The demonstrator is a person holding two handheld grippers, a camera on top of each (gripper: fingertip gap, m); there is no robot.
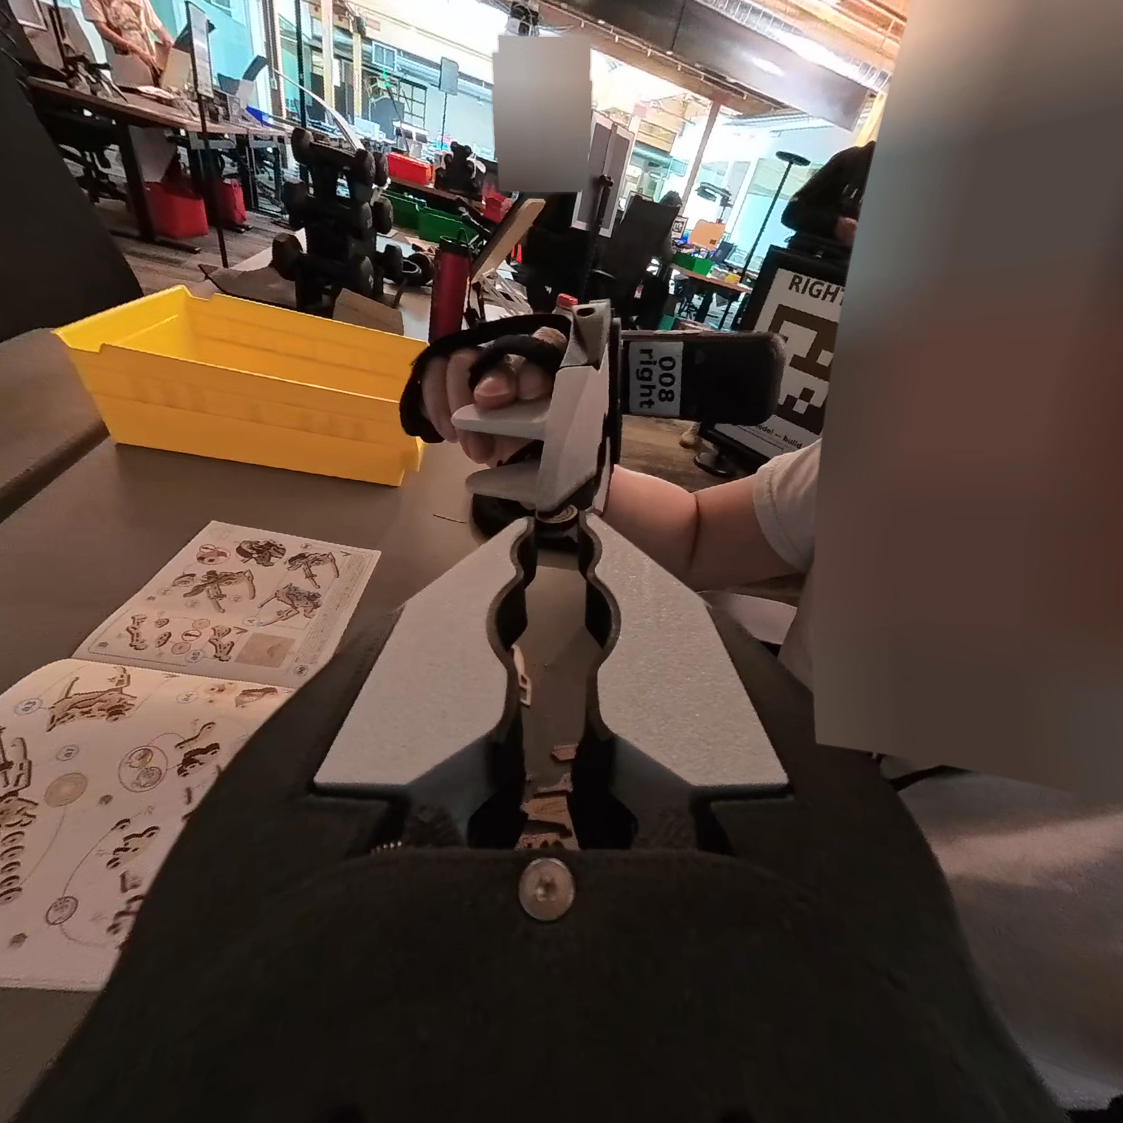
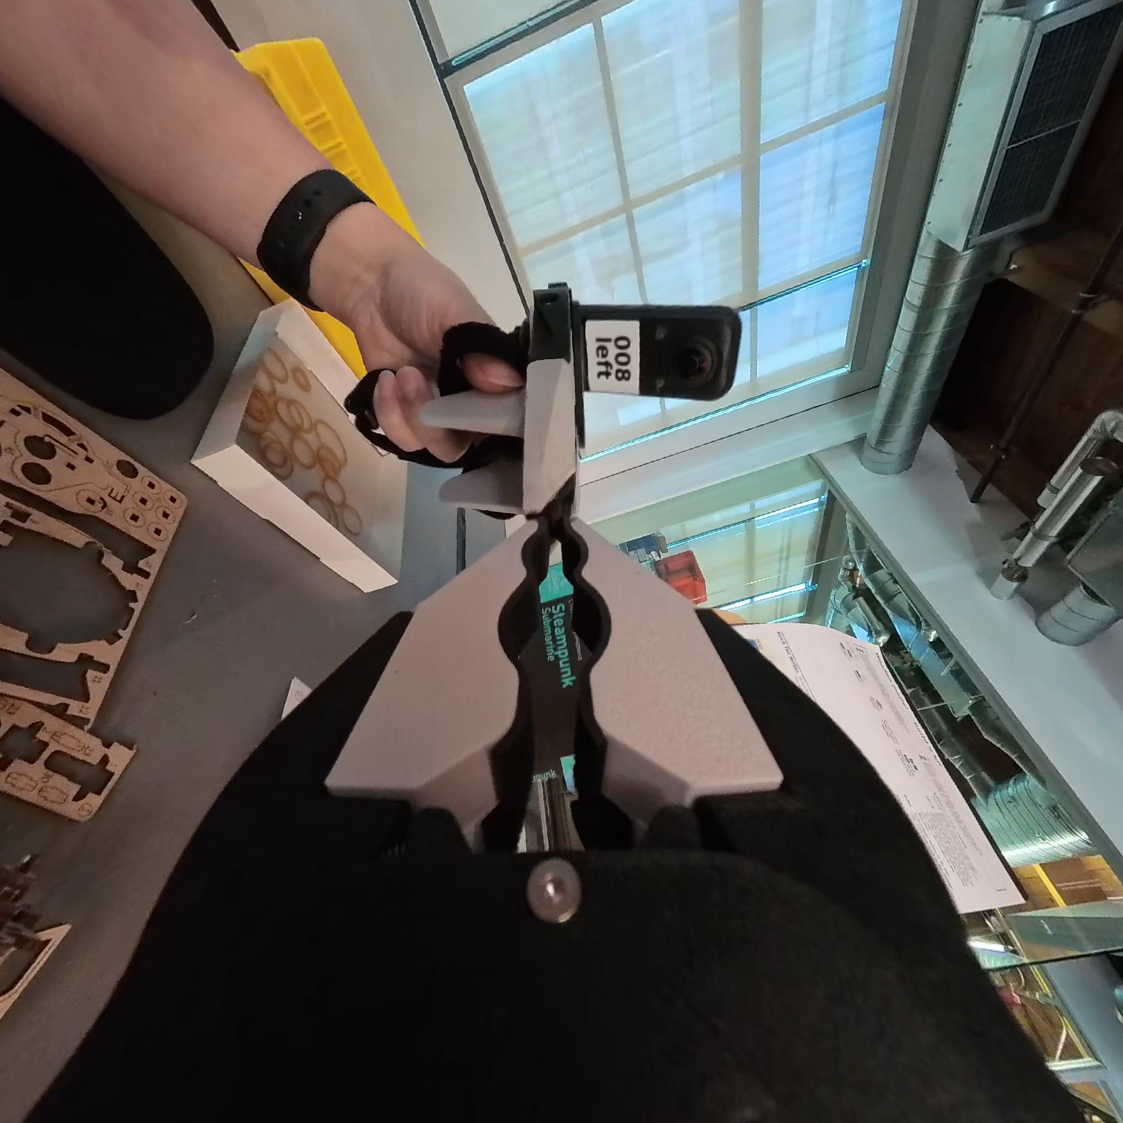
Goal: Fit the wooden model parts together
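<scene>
My left gripper (image 1: 556, 530) and my right gripper (image 1: 549, 507) meet tip to tip above the table. A small dark round part (image 1: 556, 518) sits between the left tips, and the left jaws are closed on it. In the right wrist view, my right gripper (image 2: 555, 527) is shut at the tips against the left gripper (image 2: 547, 509). What it pinches is hidden there. Laser-cut wooden sheets (image 2: 73, 547) with punched-out holes lie on the table at the left. Loose wooden pieces (image 1: 547, 808) show below, through the left fingers' gap.
A yellow bin (image 1: 243, 377) stands at the back left. Two instruction sheets (image 1: 231, 601) lie left of the grippers. A white box of rubber bands (image 2: 291, 437), a dark kit box (image 2: 556, 662) and a printed page (image 2: 881, 759) are also on the table. Both grippers' tips are close together, under 4 cm apart.
</scene>
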